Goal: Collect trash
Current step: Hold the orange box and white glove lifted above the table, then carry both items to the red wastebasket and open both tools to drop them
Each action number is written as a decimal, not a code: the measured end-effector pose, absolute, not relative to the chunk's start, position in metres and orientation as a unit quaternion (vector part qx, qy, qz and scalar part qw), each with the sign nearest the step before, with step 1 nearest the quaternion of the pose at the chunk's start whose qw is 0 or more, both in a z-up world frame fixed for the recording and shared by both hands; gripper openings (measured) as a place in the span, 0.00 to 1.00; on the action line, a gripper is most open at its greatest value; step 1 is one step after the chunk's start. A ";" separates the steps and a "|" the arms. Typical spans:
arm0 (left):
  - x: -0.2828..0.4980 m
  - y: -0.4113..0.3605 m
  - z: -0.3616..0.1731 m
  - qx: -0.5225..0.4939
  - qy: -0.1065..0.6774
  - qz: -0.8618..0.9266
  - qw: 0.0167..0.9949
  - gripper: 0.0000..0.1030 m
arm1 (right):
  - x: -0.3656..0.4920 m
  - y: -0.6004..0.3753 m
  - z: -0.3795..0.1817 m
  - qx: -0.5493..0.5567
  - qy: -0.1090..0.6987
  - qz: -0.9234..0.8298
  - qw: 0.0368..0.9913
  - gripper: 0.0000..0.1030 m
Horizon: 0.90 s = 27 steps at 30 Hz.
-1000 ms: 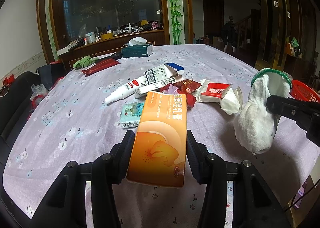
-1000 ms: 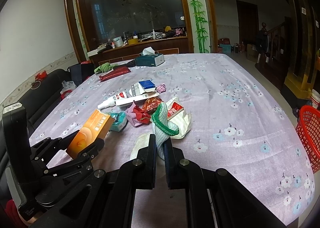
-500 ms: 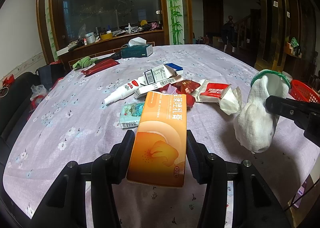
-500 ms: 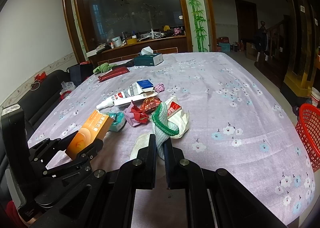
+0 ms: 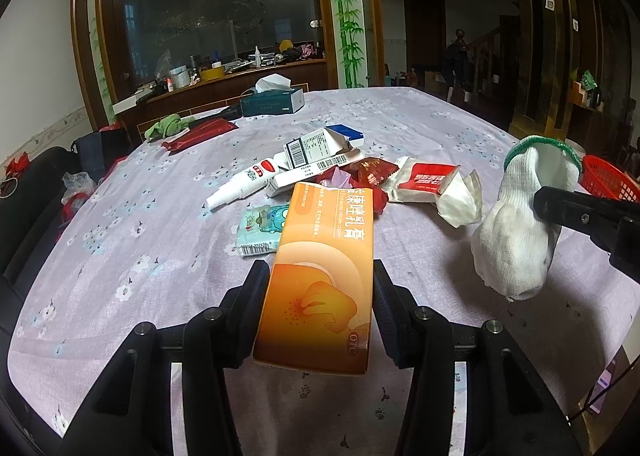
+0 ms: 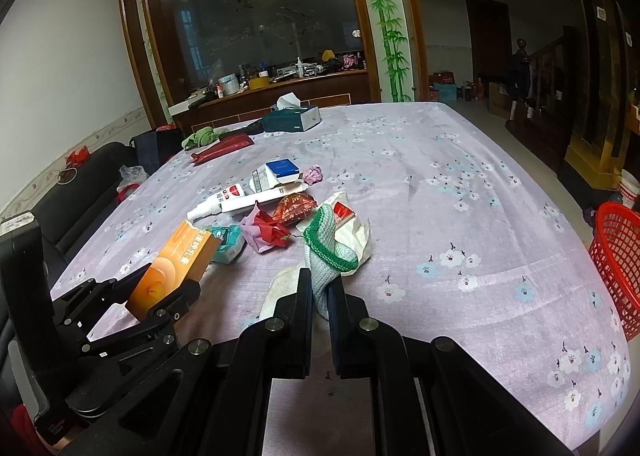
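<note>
My left gripper (image 5: 318, 288) is shut on an orange medicine box (image 5: 320, 276) and holds it above the near part of the table; the box also shows in the right wrist view (image 6: 172, 268). My right gripper (image 6: 320, 288) is shut on a white sock with a green cuff (image 6: 326, 252), which hangs at the right of the left wrist view (image 5: 516, 223). A pile of trash lies mid-table: a white tube (image 5: 244, 185), a torn white carton (image 5: 316, 151), a red wrapper (image 5: 370, 171), a tissue pack (image 5: 428, 183) and a small green pack (image 5: 260, 230).
A red plastic basket (image 6: 618, 260) stands on the floor off the table's right edge. A teal tissue box (image 6: 292, 119), a dark red pouch (image 6: 222, 147) and a green cloth (image 6: 200, 135) lie at the far end. A black sofa (image 6: 92, 179) runs along the left.
Both grippers have risen slightly with their loads; the sock sways a little. The trash pile has not moved.
</note>
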State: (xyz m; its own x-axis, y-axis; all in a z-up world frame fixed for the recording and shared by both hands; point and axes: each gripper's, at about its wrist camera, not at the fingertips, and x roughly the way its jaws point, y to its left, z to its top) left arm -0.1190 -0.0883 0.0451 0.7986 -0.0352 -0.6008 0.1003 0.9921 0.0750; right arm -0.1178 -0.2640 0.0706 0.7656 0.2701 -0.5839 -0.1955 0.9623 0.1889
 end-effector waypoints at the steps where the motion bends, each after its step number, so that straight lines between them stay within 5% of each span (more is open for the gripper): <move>1: -0.119 -0.088 0.045 0.051 0.315 -0.037 0.947 0.47 | -0.118 -0.264 0.070 0.060 0.319 0.124 0.938 0.08; 15: -0.114 -0.113 0.068 0.060 0.304 -0.087 0.947 0.47 | -0.121 -0.291 0.082 0.079 0.302 0.100 0.945 0.08; 27: -0.092 -0.222 0.109 0.066 0.315 -0.266 0.909 0.47 | -0.142 -0.397 0.106 0.133 0.263 -0.005 0.956 0.08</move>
